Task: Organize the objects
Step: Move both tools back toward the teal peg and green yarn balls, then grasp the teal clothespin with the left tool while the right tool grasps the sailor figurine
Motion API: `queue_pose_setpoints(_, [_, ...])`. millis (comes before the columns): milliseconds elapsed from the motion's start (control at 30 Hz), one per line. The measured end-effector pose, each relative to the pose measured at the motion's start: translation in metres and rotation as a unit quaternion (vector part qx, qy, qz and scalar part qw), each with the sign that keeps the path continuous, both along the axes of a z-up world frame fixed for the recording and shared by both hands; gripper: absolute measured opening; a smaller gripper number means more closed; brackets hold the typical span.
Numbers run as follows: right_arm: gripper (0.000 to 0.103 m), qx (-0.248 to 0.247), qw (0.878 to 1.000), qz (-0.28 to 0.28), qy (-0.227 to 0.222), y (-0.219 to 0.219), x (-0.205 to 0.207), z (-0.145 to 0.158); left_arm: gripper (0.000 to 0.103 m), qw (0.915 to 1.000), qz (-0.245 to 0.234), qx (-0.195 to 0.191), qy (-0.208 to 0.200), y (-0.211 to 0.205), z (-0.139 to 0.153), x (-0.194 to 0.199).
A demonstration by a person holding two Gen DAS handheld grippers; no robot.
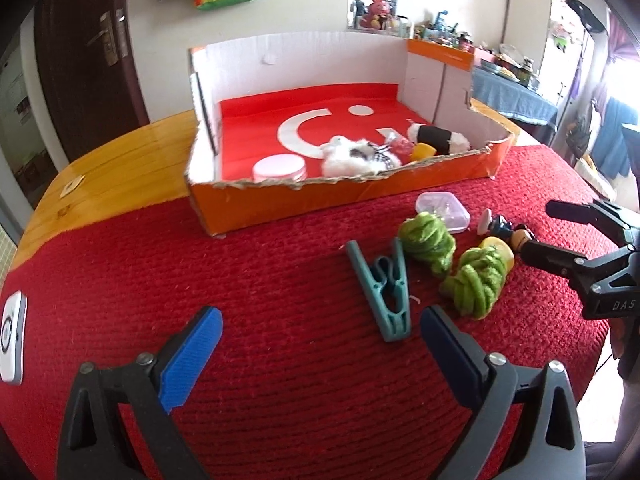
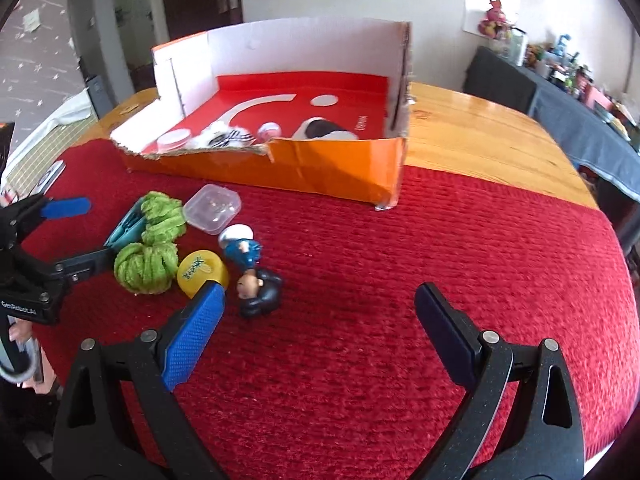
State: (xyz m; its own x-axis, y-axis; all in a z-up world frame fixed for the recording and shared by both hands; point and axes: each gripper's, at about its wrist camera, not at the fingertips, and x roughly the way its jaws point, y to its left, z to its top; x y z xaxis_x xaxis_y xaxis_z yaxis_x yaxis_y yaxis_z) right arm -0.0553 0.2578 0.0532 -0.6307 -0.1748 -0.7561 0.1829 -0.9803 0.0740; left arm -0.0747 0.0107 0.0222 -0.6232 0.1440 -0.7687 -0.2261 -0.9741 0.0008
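Left wrist view
Left gripper (image 1: 320,336): jaws wide, holding nothing, low over the red mat (image 1: 280,360).
Peg (image 1: 382,288): teal, lying flat on the mat, just ahead of the right blue pad.
Yarn: two green balls – one (image 1: 426,242) beside the peg's far end, the other (image 1: 476,282) nearer, against a yellow tub (image 1: 502,250).
Case (image 1: 442,207): clear, square, behind the yarn.
Figurine (image 1: 504,230): lying on its side, right of the case.
Box (image 1: 340,196): orange, open, on the surface beyond the mat – a lid (image 1: 279,168), a white plush (image 1: 352,156) and a black-and-white roll (image 1: 438,138) lie along its near wall.
Right gripper (image 1: 540,228): at the right edge, jaws spread over the figurine.

Right wrist view
Right gripper (image 2: 320,308): jaws wide, empty; the left pad sits just by the tub (image 2: 202,272) and figurine (image 2: 252,276).
Left gripper (image 2: 76,232): at the left edge, jaws apart around the peg (image 2: 128,228) and the yarn (image 2: 146,266).
Box (image 2: 320,168): ahead, on the mat's far edge.
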Motion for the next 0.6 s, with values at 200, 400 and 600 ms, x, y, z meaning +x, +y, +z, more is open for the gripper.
queue_pose_setpoints(200, [0.084,0.024,0.999,0.027,-0.004,-0.012,-0.008,-0.005,0.089,0.9998,-0.019,0.000,-0.007,0.007,-0.003,-0.006])
queue_pose_setpoints(400, [0.064,0.015,0.999,0.049,-0.004,-0.017,-0.016,-0.004,0.075,0.9990,-0.044,0.009,-0.001,0.016,-0.002,-0.009])
queue_pose_setpoints(600, [0.026,-0.007,0.997,0.076,0.001,-0.025,-0.017,-0.002,0.039,0.9971,-0.073,0.020,0.009,0.025,0.000,-0.004])
